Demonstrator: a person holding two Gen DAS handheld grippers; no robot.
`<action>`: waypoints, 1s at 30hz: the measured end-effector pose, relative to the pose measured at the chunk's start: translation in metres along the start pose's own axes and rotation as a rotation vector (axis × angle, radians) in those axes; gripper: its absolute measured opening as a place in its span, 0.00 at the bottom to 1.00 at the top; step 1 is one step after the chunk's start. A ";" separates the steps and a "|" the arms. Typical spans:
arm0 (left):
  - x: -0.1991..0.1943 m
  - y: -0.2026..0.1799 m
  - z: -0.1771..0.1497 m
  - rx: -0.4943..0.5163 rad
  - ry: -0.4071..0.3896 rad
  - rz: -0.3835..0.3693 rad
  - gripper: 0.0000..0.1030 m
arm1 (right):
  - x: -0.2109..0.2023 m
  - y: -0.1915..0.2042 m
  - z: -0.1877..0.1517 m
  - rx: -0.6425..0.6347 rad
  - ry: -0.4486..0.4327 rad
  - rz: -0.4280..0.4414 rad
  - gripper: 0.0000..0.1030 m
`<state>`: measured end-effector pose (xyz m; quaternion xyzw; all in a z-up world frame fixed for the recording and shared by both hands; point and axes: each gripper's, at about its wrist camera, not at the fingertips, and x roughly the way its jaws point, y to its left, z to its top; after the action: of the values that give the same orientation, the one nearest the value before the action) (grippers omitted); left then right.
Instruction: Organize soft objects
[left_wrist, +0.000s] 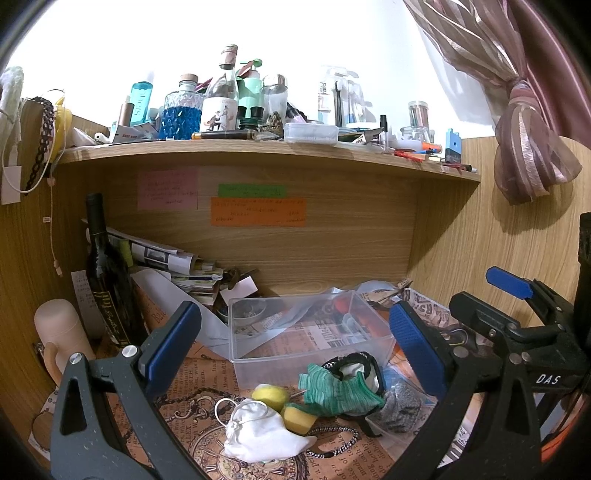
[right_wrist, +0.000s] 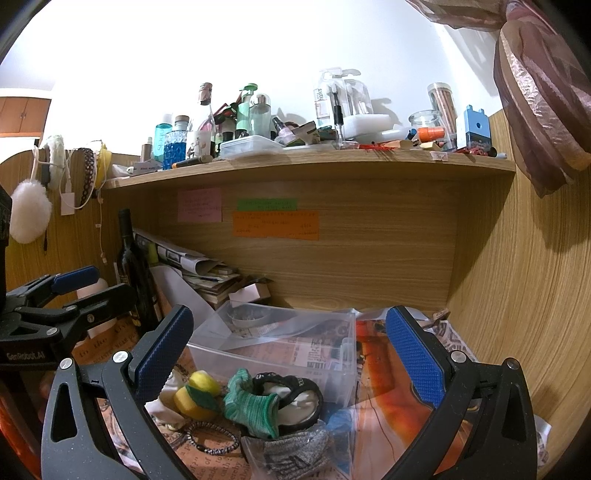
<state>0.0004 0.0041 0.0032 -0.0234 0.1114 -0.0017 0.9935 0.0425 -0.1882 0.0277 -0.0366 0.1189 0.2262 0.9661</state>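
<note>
Clutter of soft things lies in front of my two grippers on the newspaper-patterned desk cover (left_wrist: 207, 373): a green knitted cloth (left_wrist: 338, 393) draped over a black-rimmed item with white inside (left_wrist: 356, 369), a yellow sponge (left_wrist: 271, 395) with a second yellow piece just beside it, a white drawstring pouch (left_wrist: 258, 432) nearest my left camera, and a grey knit piece in a clear bag (left_wrist: 400, 406) to the right of the green cloth. A speckled cord (left_wrist: 332, 441) curls beside the pouch.

My left gripper (left_wrist: 295, 350) stands wide open above this pile, blue pads spread well apart, nothing between them. My right gripper (right_wrist: 291, 354) is likewise spread wide and empty; from its camera the green cloth (right_wrist: 251, 404) and sponge (right_wrist: 195, 393) sit low between the fingers.

Just behind the pile stands a clear plastic box (left_wrist: 306, 332), open at the top; it looks mostly empty, though I cannot tell for sure through its walls. To its left a dark wine bottle (left_wrist: 105, 277) stands upright beside a leaning stack of papers (left_wrist: 173, 266). Pink, green and orange sticky notes (left_wrist: 258, 210) are on the wooden back panel, under a shelf (left_wrist: 258, 151) crowded with bottles and jars. A pink curtain (left_wrist: 524, 122) hangs at right.
</note>
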 end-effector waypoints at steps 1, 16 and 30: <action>0.000 0.000 0.000 0.001 0.000 0.001 1.00 | 0.000 0.000 0.000 -0.001 0.000 0.000 1.00; 0.017 0.005 -0.019 -0.010 0.099 -0.007 1.00 | 0.006 0.000 -0.005 0.000 0.037 0.007 1.00; 0.054 0.053 -0.089 -0.126 0.370 0.033 1.00 | 0.047 -0.020 -0.065 0.057 0.337 0.002 1.00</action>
<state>0.0331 0.0527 -0.0974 -0.0828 0.2922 0.0171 0.9526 0.0784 -0.1939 -0.0470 -0.0464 0.2855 0.2146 0.9329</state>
